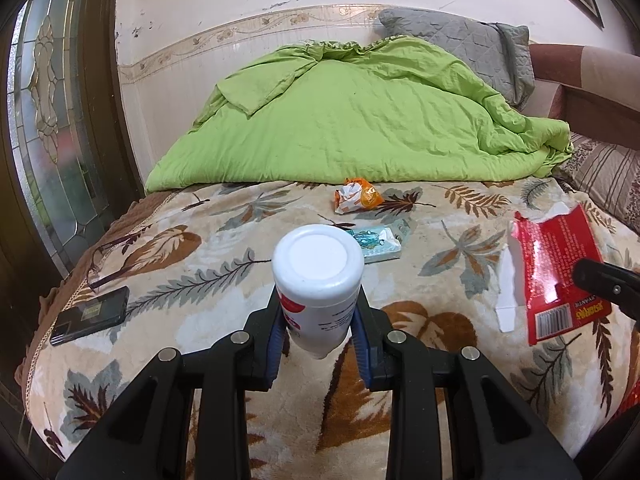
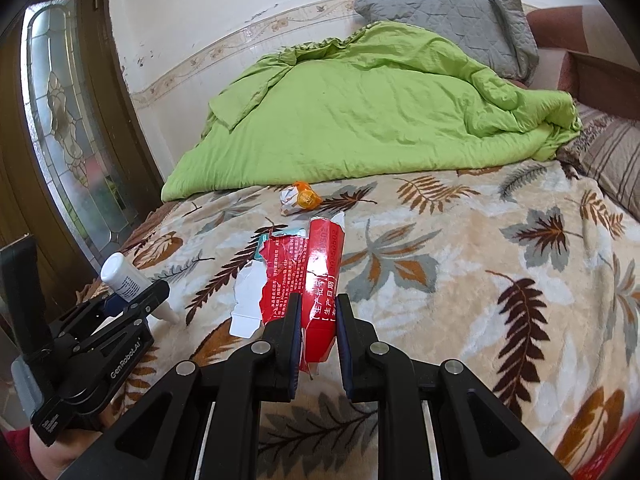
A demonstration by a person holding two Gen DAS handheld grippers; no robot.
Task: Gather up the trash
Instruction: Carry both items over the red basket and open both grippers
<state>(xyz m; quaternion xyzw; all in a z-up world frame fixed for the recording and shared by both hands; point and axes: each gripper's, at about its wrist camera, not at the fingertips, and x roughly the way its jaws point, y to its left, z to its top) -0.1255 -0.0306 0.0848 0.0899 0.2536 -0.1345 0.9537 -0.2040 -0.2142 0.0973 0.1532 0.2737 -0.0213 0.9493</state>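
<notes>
White plastic fills the near middle of the left wrist view: a capped bottle sits clamped between the blue pads of the left gripper, its flat end tipped up toward the camera and its narrow end hanging below the fingers. The grip falls across the body, probably because the round barrel is easiest to pinch there. The right gripper is closed on a torn red carton, flattened and ragged at its far end, with a white flap splayed out to its left; the jaws pinch a folded long edge, which likely gives thin card some stiffness.

Both tools slope downward over the leaf-patterned blanket, side by side, the left one visible at the near left of the right wrist view with part of the person's hand beneath it. With both claws full, my judgement is that the held pieces need depositing before anything more is picked up.

Loose rubbish lies farther off: a crumpled orange-and-white wrapper near the edge of the green quilt, and a small teal packet just beyond the bottle. A dark phone rests at the near left edge of the bed, presumably not trash.
</notes>
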